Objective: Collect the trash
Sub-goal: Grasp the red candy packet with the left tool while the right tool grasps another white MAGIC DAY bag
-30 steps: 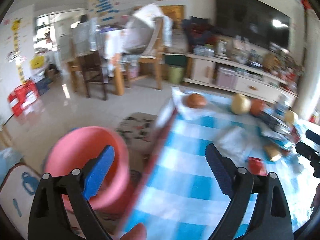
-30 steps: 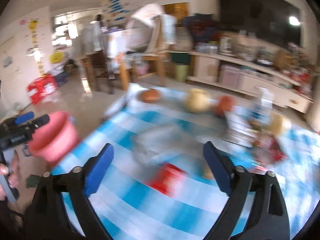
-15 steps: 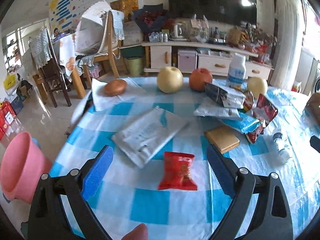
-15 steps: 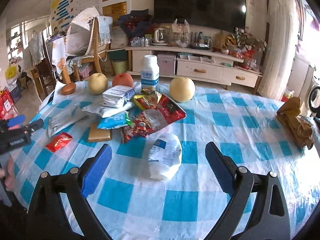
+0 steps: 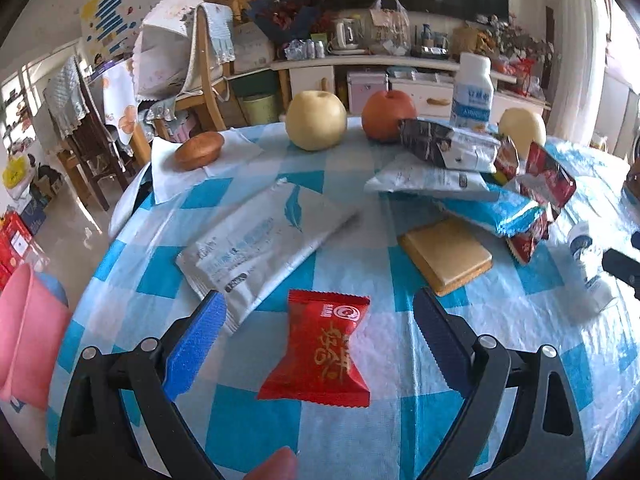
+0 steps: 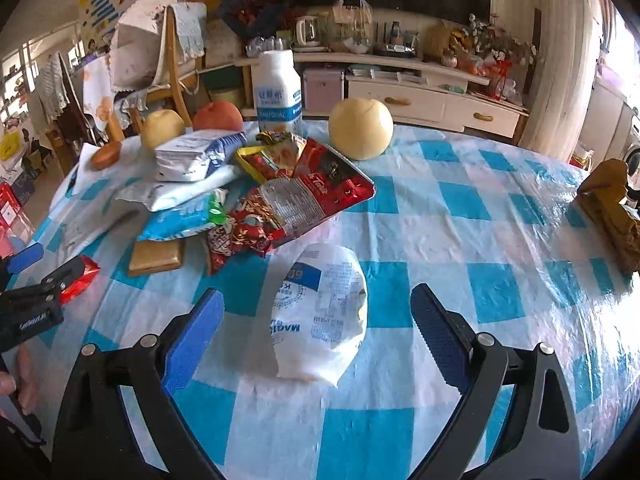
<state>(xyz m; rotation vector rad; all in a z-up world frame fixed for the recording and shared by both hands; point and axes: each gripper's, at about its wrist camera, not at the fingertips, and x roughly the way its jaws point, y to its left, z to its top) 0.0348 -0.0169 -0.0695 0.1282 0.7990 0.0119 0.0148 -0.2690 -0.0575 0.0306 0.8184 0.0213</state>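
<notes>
Left wrist view: left gripper [image 5: 316, 332] gapes wide, empty, straddling a red packet [image 5: 320, 354] on the checked table [image 5: 248, 432]; right gripper [image 6: 316, 330], equally wide and empty, frames a white wrapper [image 6: 320, 312], wrapper pile [image 6: 256, 184] beyond

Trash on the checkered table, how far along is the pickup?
Nothing looks collected yet. Both grippers are open and empty: the left gripper frames the red snack packet, the right gripper frames the white wrapper. Still left: the grey mailer bag and the pile of wrappers. The pink bin sits beside the table.
</notes>
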